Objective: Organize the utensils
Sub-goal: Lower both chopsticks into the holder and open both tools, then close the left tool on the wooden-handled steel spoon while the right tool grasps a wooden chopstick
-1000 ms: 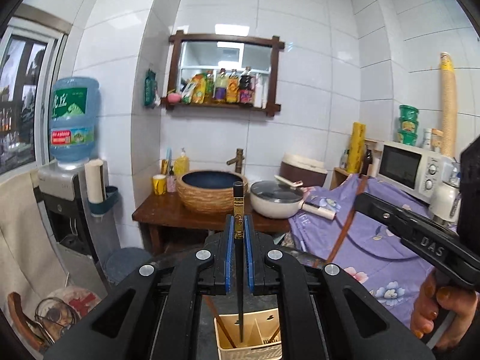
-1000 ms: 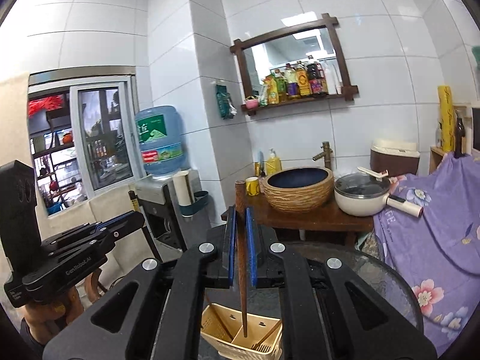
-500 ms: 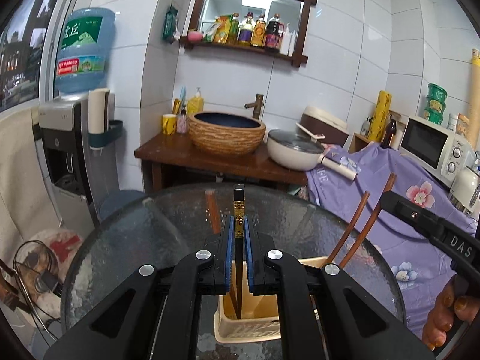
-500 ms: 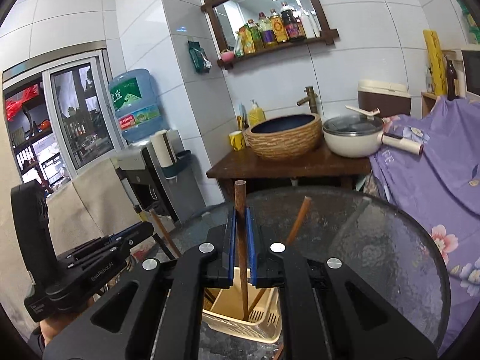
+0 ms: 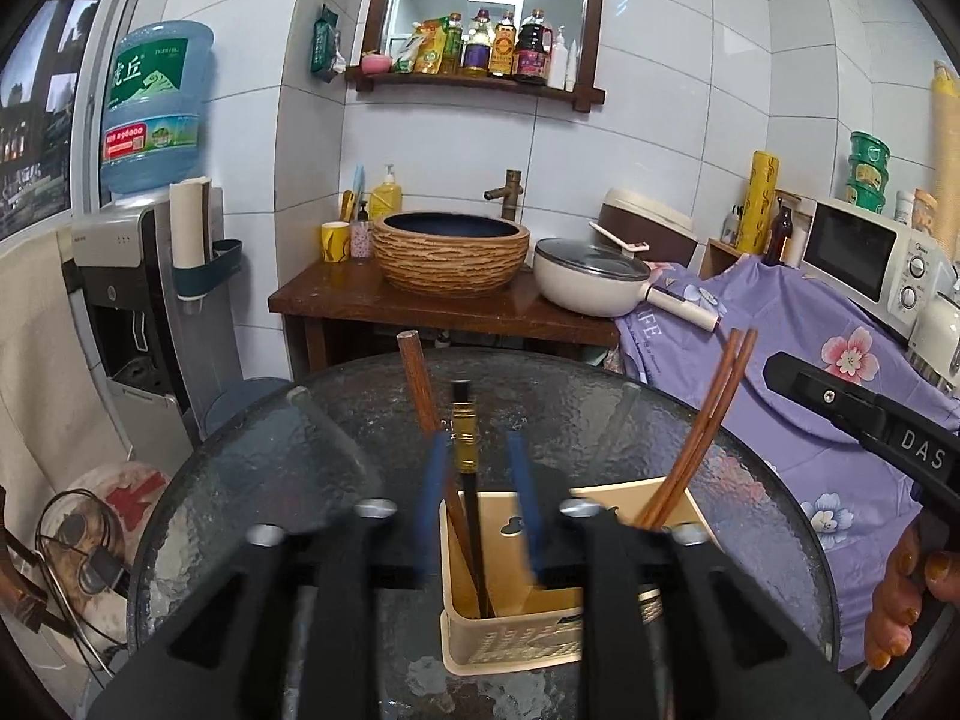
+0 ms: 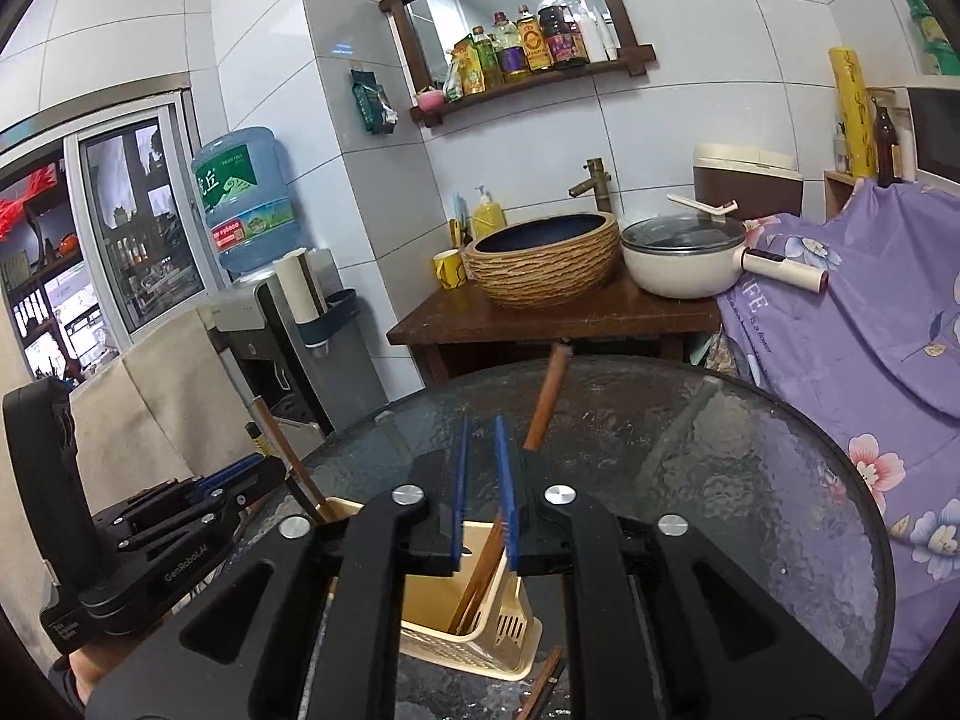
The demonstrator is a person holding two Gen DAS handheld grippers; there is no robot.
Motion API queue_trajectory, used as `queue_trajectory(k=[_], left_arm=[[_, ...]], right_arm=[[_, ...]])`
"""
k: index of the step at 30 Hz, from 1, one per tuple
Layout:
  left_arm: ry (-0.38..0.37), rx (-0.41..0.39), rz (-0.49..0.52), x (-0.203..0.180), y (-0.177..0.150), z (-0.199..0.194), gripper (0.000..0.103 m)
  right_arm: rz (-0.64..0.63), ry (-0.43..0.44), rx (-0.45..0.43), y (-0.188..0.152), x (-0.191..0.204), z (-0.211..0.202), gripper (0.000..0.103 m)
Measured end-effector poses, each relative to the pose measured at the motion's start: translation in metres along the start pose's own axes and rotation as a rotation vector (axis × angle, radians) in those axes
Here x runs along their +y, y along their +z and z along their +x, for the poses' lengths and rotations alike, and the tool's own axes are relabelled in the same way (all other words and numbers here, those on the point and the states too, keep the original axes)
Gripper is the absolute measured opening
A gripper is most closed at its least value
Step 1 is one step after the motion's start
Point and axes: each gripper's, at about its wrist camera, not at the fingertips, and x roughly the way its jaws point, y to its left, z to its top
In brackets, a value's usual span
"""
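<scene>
A beige utensil holder stands on the round glass table; it also shows in the right wrist view. My left gripper is open above it; a black chopstick with a gold band stands free in the left compartment beside a brown chopstick. Two brown chopsticks lean in the right compartment. My right gripper is open above the holder; a brown chopstick leans free to the right of its pads.
A wooden stand with a woven basin and a white pan is behind the table. A purple flowered cloth lies to the right. A water dispenser stands at the left. More chopsticks lie on the table by the holder.
Both grippers have come down over the holder and opened. The black chopstick and the brown chopstick have been let go and now stand in the holder.
</scene>
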Motion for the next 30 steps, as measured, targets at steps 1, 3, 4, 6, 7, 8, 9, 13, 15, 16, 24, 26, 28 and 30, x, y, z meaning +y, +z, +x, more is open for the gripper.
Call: queue_trajectory(k=[1, 3, 4, 6, 7, 8, 9, 13, 15, 16, 24, 26, 28, 30], left_arm=[[-0.002, -0.012, -0.001, -0.001, 0.000, -0.004, 0.073], [-0.013, -0.057, 0.005, -0.002, -0.004, -0.017, 0.086], [-0.015, -0.072, 0.016, -0.004, -0.007, -0.023, 0.087], [-0.017, -0.064, 0.055, -0.007, -0.017, -0.032, 0.092], [-0.018, -0.052, 0.069, -0.008, -0.023, -0.034, 0.093], [-0.018, -0.037, 0.079, -0.007, -0.030, -0.037, 0.093], [-0.019, -0.011, 0.091, -0.006, -0.041, -0.039, 0.093], [0.008, 0.065, 0.107, 0.001, -0.075, -0.041, 0.094], [0.029, 0.095, 0.104, 0.007, -0.093, -0.042, 0.094], [0.037, 0.109, 0.098, 0.009, -0.101, -0.042, 0.094], [0.040, 0.239, 0.057, 0.014, -0.153, -0.032, 0.092], [0.040, 0.264, 0.078, 0.008, -0.165, -0.030, 0.091], [0.030, 0.286, 0.092, 0.004, -0.174, -0.029, 0.088], [0.026, 0.304, 0.110, 0.001, -0.182, -0.029, 0.084]], right_arm=[[-0.002, -0.010, -0.011, -0.002, -0.001, -0.004, 0.037], [-0.003, -0.021, -0.035, -0.006, -0.002, -0.012, 0.052], [-0.015, -0.030, -0.035, -0.010, -0.003, -0.017, 0.052], [-0.040, -0.043, -0.031, -0.022, -0.004, -0.024, 0.052], [-0.046, -0.050, -0.025, -0.029, -0.005, -0.027, 0.053], [-0.052, -0.062, -0.009, -0.037, -0.008, -0.029, 0.054], [-0.058, -0.076, 0.019, -0.047, -0.010, -0.029, 0.055], [-0.056, -0.131, 0.129, -0.087, -0.024, -0.025, 0.056], [-0.046, -0.165, 0.186, -0.108, -0.032, -0.020, 0.056], [-0.038, -0.175, 0.205, -0.116, -0.036, -0.019, 0.056], [-0.012, -0.233, 0.360, -0.173, -0.047, -0.002, 0.053], [-0.021, -0.234, 0.385, -0.180, -0.044, 0.003, 0.052], [-0.030, -0.243, 0.402, -0.186, -0.041, 0.007, 0.051], [-0.042, -0.250, 0.418, -0.191, -0.038, 0.012, 0.051]])
